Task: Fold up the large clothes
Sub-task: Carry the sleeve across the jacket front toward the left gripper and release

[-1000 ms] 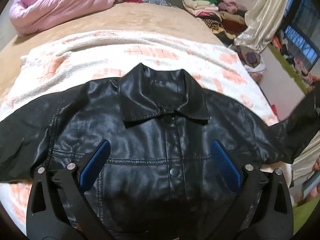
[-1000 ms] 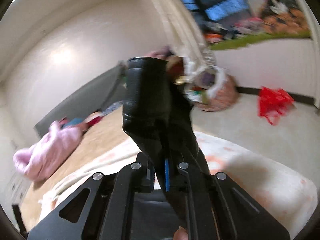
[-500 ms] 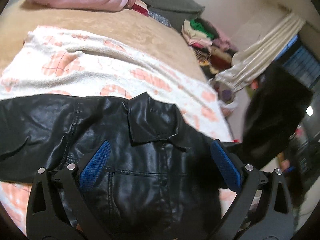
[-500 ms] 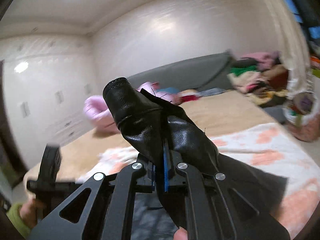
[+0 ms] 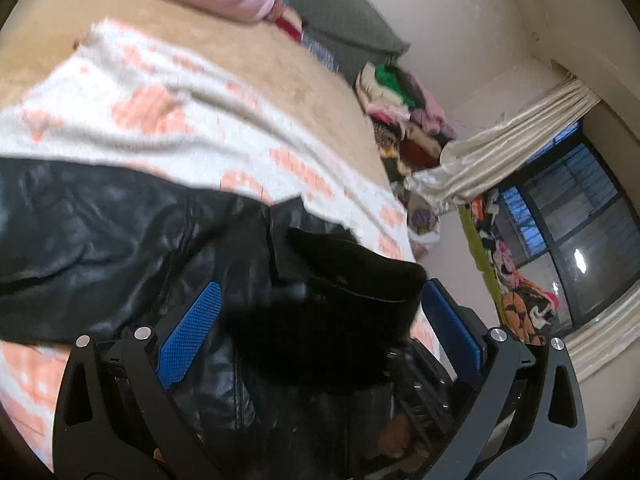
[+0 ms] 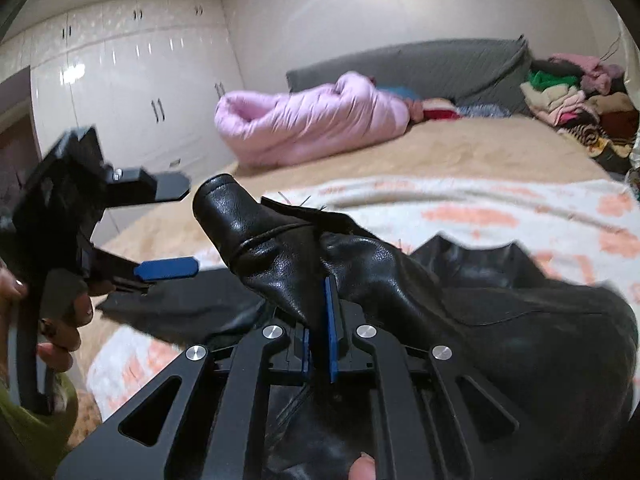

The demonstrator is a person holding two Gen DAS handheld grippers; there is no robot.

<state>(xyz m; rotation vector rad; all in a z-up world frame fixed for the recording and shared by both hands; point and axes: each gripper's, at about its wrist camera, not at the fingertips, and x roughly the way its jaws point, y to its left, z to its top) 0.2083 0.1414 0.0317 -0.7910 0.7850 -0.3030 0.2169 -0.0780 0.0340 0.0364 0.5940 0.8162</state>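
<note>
A wide bed with a tan cover (image 6: 460, 148) fills most of both views, and a white fleece blanket with peach blocks (image 5: 160, 120) lies spread across its near half. On that blanket lies the black leather jacket with a collar (image 5: 100, 240), one sleeve stretched flat toward the left of the left wrist view. The jacket's other sleeve (image 6: 288, 248) is lifted and doubled over the body, its cuff standing up. The right gripper (image 6: 320, 320) is clamped tight on that sleeve just below the cuff. The left gripper (image 5: 320, 320) hovers above the jacket with its blue pads spread wide, gripping nothing. A puffy pink quilted coat (image 6: 312, 116) lies bundled near the grey headboard (image 6: 420, 64).
</note>
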